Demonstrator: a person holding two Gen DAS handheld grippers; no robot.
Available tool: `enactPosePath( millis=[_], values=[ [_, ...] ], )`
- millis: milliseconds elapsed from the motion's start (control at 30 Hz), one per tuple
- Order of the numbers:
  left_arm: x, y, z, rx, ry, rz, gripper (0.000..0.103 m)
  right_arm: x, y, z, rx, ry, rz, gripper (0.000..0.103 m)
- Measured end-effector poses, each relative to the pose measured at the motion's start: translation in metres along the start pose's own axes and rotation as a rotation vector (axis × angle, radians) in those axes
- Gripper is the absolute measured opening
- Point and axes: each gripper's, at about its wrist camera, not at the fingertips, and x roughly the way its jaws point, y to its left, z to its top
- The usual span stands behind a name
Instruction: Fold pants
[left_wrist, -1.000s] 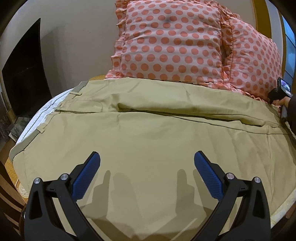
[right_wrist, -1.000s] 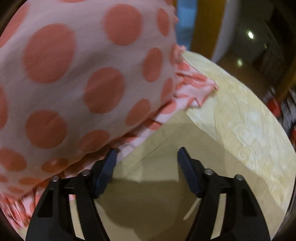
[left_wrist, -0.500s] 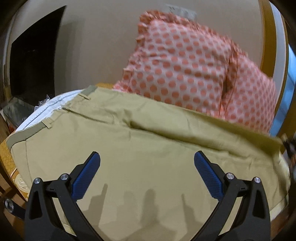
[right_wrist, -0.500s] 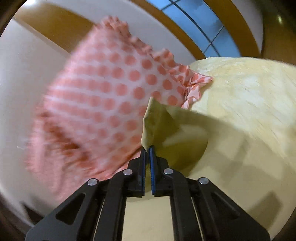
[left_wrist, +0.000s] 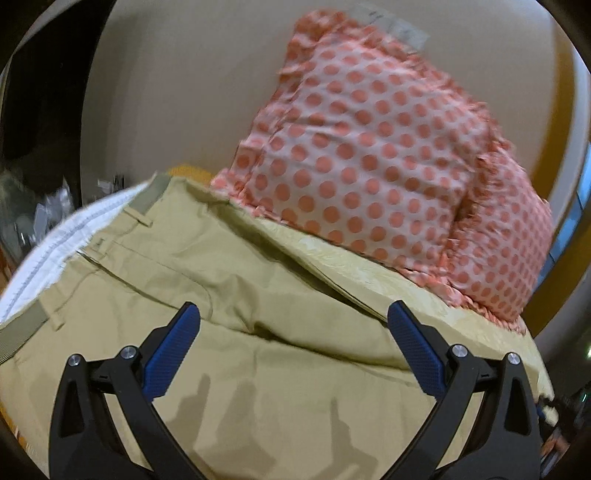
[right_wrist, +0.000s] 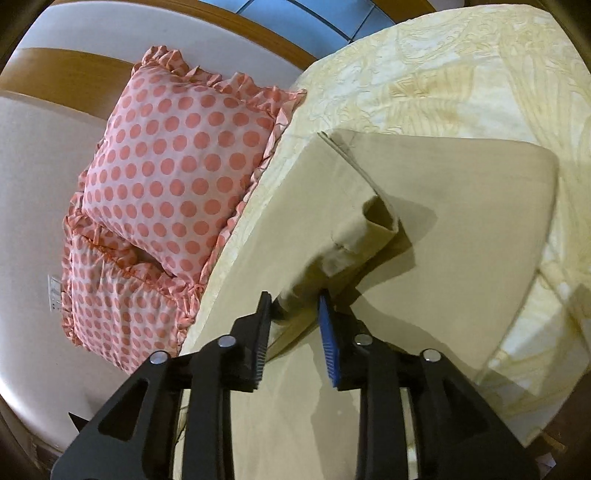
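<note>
Khaki pants (left_wrist: 221, 288) lie spread on a bed, waistband with white lining at the left. My left gripper (left_wrist: 291, 343) is open and empty, hovering just above the seat of the pants. In the right wrist view the pants (right_wrist: 461, 229) lie folded over on the bedspread, and a bunched hem end (right_wrist: 354, 251) runs between my right gripper's (right_wrist: 295, 325) blue pads. The jaws stand partly apart with the hem cloth between them; it looks loosely held or slipping out.
Two pink polka-dot pillows (left_wrist: 369, 158) lean on the headboard behind the pants; they also show in the right wrist view (right_wrist: 177, 162). A cream patterned bedspread (right_wrist: 443, 81) covers the bed. The bed edge (right_wrist: 524, 406) is at the right.
My right gripper closed on the pant leg hem, lifted and carried it over the pants, and its jaws now stand partly apart. My left gripper tilted up and shifted, staying open.
</note>
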Motion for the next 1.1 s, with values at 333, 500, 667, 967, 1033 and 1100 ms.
enactPosePath(
  millis=[333,500,667,967,1033,1100],
  values=[
    [0.103,0.027,0.058,-0.209,0.177,0.061,0.101,0.008,0.001,0.011,0.075,0.034,-0.035,0.029],
    [0.168,0.019,0.072,-0.181,0.313,0.182,0.094,0.013,0.011,0.009,0.000,0.018,-0.087,0.028],
    [0.183,0.022,0.069,-0.146,0.331,0.170,0.003,0.017,-0.002,0.009,-0.015,-0.034,-0.021,0.000],
    [0.061,0.026,0.053,-0.093,0.180,0.095,0.002,-0.029,-0.013,0.025,0.000,-0.108,0.031,0.003],
    [0.055,0.024,0.051,-0.089,0.185,0.104,0.002,-0.029,-0.017,0.019,0.048,-0.010,-0.005,0.033],
    [0.052,0.026,0.049,-0.095,0.186,0.110,0.002,-0.028,-0.016,0.009,0.048,0.033,-0.003,0.041]
  ],
)
